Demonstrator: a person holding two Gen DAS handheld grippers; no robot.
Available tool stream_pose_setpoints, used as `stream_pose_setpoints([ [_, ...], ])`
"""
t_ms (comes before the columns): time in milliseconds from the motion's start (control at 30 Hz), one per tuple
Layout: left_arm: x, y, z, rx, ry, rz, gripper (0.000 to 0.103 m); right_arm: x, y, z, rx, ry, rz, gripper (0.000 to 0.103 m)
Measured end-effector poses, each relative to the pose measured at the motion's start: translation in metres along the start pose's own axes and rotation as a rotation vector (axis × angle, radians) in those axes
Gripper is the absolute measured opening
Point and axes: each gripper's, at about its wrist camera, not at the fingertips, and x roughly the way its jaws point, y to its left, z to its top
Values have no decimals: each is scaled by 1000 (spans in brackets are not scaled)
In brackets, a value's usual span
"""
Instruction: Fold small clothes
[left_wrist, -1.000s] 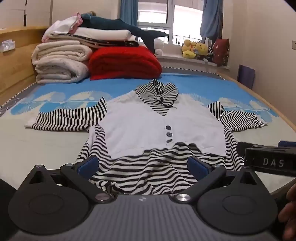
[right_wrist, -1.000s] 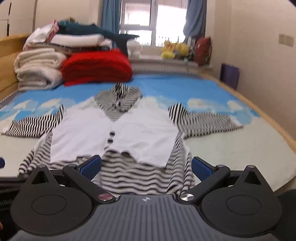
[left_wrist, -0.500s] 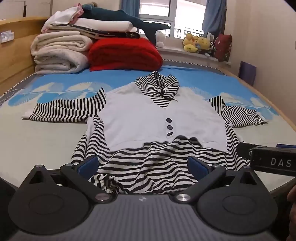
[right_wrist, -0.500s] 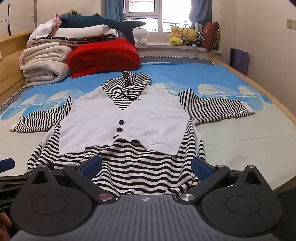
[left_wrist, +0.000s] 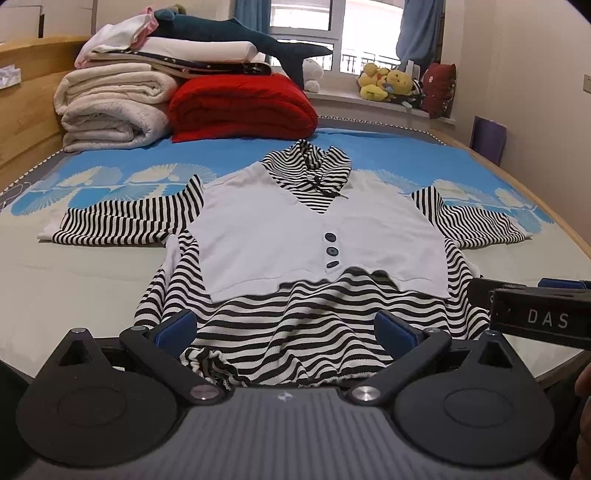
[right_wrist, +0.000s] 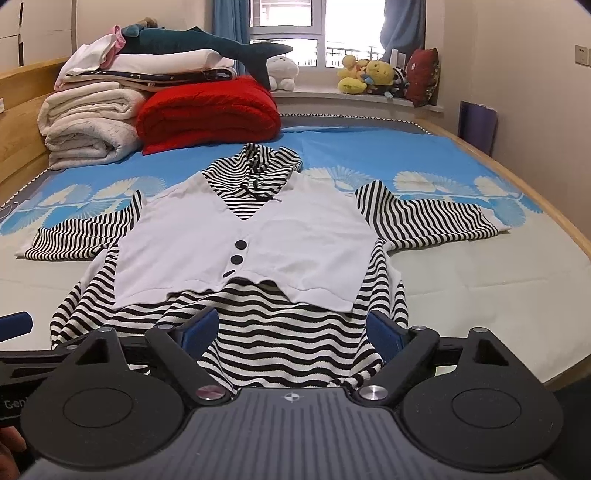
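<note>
Left wrist view: the striped top (left_wrist: 314, 240) lies flat and face up at mid-frame on the bed (left_wrist: 74, 280), sleeves spread, hem nearest the camera. The left gripper (left_wrist: 284, 328) and the right gripper (right_wrist: 293, 328) are both released, poised at the hem. No fold is yet made; the next move likely calls for pinching a hem corner or a sleeve.

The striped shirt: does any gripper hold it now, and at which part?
Nothing is held. The left gripper and right gripper are open at the striped shirt's hem.
</note>
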Motion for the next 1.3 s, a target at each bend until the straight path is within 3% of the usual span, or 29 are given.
stream_pose_setpoints([
  [1300,0,0,1,5,6,4,102,-2,2,1,-4,-22,-6,93],
])
